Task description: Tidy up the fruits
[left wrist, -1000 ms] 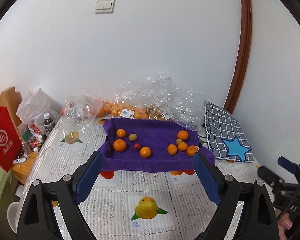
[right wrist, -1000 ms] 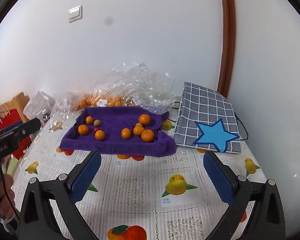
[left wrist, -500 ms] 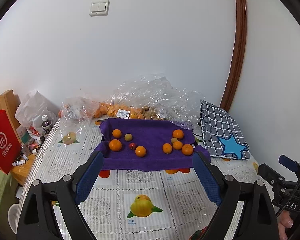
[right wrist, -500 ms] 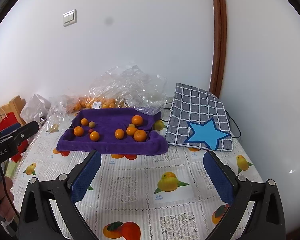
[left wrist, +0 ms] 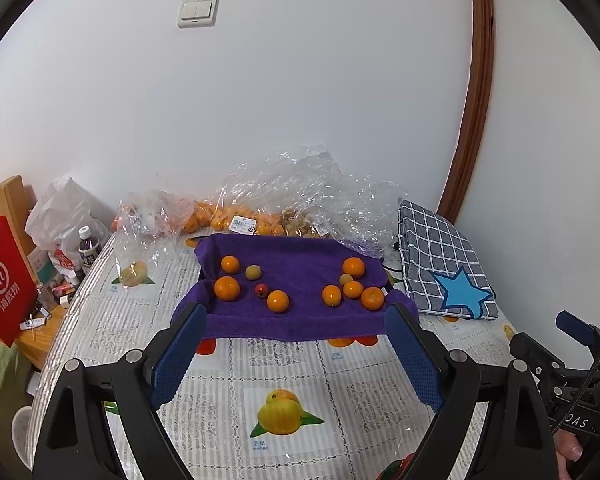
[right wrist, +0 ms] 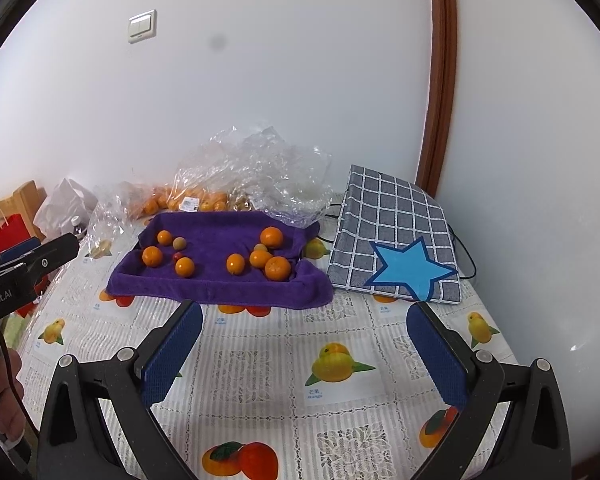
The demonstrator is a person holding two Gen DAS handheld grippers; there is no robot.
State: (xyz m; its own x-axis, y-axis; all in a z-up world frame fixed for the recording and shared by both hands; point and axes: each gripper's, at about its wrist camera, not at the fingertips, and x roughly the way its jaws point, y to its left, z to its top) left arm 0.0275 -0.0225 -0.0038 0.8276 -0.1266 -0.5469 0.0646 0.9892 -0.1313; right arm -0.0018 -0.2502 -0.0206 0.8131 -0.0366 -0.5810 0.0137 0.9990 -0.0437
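Left gripper (left wrist: 296, 320) and right gripper (right wrist: 300, 320) both spread wide with nothing between the blue pads, poised over the fruit-print plastic tablecloth (right wrist: 260, 360). Small round orange fruits (left wrist: 278, 301) lie scattered on a tray draped in purple towel (left wrist: 300, 324) at table centre, in a left and a right cluster. Crumpled clear plastic bags (left wrist: 300, 188) behind; grey checked cloth with blue star (right wrist: 396, 240) just right of the tray.

Bagged fruit (left wrist: 236, 216): blurred by crinkled plastic, count unreadable.
Price label (left wrist: 243, 224): print too small.
Tray (left wrist: 389, 280): hidden under towel (left wrist: 300, 256).
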